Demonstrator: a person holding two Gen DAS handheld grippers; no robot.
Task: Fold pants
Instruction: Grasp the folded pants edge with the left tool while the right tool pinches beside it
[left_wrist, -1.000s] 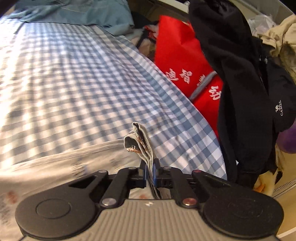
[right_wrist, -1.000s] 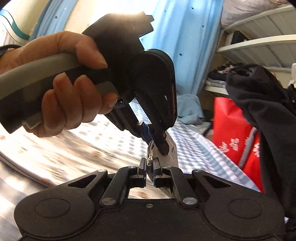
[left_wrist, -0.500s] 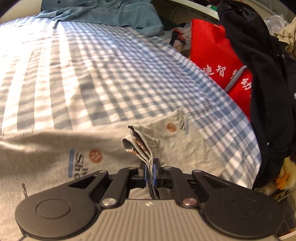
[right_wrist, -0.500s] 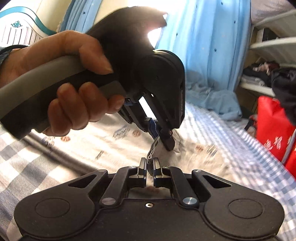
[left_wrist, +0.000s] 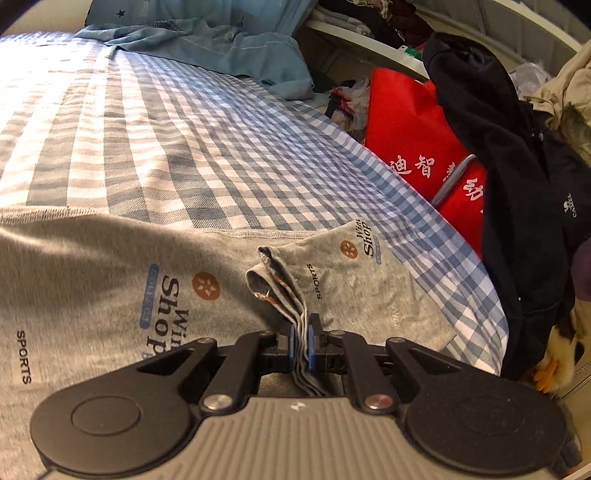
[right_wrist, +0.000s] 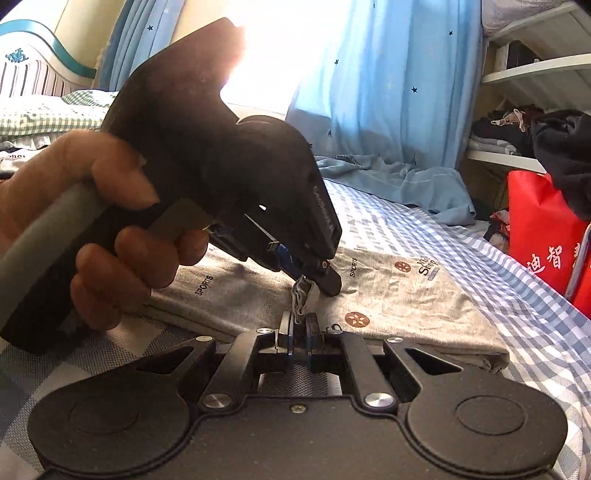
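Grey printed pants (left_wrist: 110, 280) lie flat on the blue checked bed (left_wrist: 155, 129). My left gripper (left_wrist: 303, 341) is shut on a bunched edge of the pants (left_wrist: 275, 284), low over the cloth. In the right wrist view the pants (right_wrist: 399, 295) are spread ahead. My right gripper (right_wrist: 301, 330) has its jaws slightly parted around the same bunched edge (right_wrist: 301, 295); I cannot tell if it still grips. The left gripper (right_wrist: 310, 277) shows there too, pinching that edge just beyond my right fingertips.
A light blue garment (left_wrist: 221, 48) lies at the bed's far end. A red bag (left_wrist: 417, 147) and a black jacket (left_wrist: 517, 166) hang off the bed's right side. Blue curtains (right_wrist: 388, 92) and white shelves (right_wrist: 535, 74) stand behind.
Both grippers have come down with the pants edge onto the bed. The folded pants now lie flat. The right jaws have parted a little.
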